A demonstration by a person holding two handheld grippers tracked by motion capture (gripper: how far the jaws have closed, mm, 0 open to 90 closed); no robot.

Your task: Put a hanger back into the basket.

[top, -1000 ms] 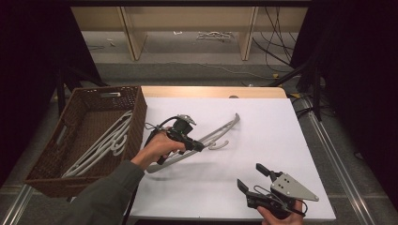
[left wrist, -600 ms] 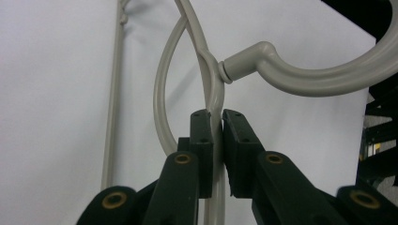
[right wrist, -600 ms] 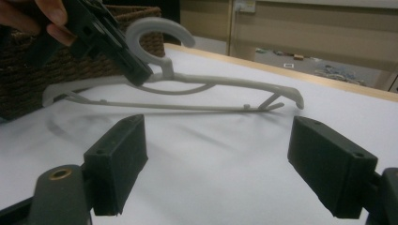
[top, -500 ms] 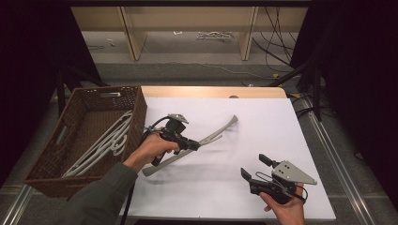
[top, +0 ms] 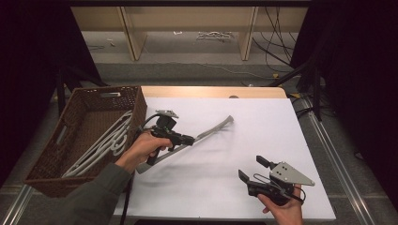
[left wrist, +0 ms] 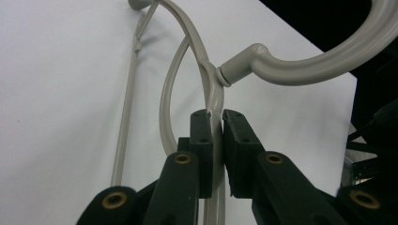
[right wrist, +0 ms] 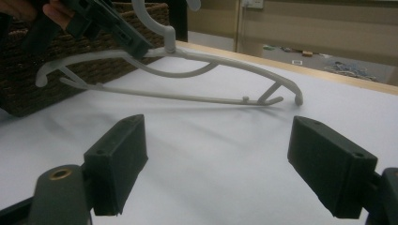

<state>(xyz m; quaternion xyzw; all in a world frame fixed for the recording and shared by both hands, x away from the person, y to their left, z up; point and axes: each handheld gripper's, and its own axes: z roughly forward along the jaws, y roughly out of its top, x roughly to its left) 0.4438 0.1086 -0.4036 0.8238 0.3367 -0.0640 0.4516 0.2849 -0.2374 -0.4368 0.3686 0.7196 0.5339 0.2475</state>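
On the white tabletop (top: 281, 140), the left tool (top: 187, 139), jaws clamped on the neck of one grey hanger (top: 213, 129), has tipped it higher off the surface than a second ago, likely bound for the wicker basket (top: 47, 173) just behind, holding several more. The right tool (top: 256, 171) waits wide open, empty.

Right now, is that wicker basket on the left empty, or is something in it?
Not empty. The basket holds several pale grey hangers lying in a loose pile, seen from above.
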